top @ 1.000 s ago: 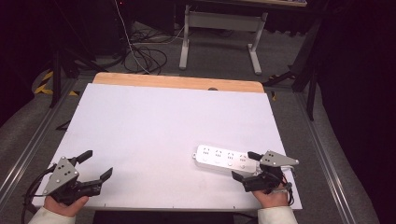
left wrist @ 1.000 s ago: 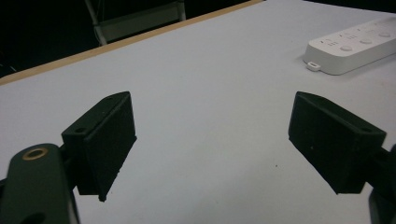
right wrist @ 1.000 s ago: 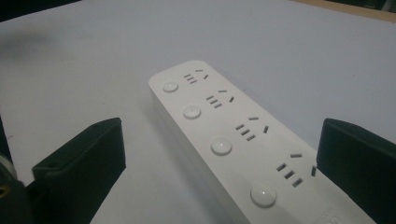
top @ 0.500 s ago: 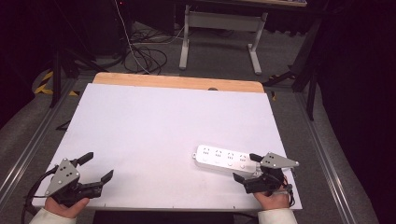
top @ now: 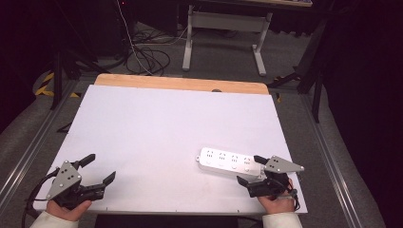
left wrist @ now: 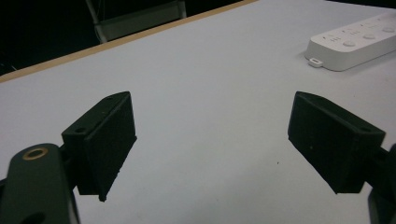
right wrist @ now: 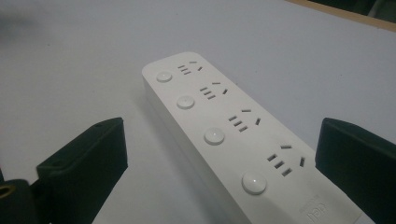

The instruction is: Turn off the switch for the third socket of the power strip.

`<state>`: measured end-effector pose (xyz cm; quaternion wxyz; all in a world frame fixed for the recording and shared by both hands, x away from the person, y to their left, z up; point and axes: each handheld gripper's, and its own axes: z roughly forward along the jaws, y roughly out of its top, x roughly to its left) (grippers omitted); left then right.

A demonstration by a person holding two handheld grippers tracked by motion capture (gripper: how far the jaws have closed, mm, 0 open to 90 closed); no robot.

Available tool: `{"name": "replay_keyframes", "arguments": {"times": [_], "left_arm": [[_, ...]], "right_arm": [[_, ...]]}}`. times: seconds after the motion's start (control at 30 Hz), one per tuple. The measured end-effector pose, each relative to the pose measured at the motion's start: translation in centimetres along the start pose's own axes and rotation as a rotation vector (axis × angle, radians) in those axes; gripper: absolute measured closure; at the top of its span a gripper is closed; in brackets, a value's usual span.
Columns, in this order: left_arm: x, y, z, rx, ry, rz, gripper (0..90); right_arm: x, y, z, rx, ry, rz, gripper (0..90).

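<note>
High view: the white table point(top: 157, 128) spans mid-frame, with a white power strip point(top: 229, 162) lying flat at lower right. Its near end sits between the right gripper point(top: 251, 170)'s wide-spread jaws, untouched. At lower left, the left gripper point(top: 98, 168) gapes wide, holding nothing.

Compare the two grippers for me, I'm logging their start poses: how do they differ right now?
The left gripper sits at the table's near-left corner with bare surface between its jaws; the right gripper sits near-right, its jaws straddling the end of the white power strip. Both are open and grip nothing.
</note>
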<state>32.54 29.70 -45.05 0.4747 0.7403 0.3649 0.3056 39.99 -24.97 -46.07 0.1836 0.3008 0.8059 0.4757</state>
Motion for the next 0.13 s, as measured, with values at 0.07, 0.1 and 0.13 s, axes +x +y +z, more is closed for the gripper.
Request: {"name": "replay_keyframes", "arguments": {"times": [0.07, 0.1, 0.13], "left_arm": [[0.01, 0.01, -0.03, -0.002, 0.003, -0.001, 15.5], [0.03, 0.01, -0.04, -0.003, 0.004, -0.001, 15.5], [0.02, 0.0, -0.05, -0.004, 0.004, -0.004, 15.5]], "right_arm": [[0.01, 0.02, -0.01, 0.001, 0.001, 0.002, 3.3], [0.03, 0.05, -0.02, -0.001, 0.001, 0.0, 3.4], [0.08, 0.08, -0.05, 0.0, 0.001, 0.004, 3.4]]}}
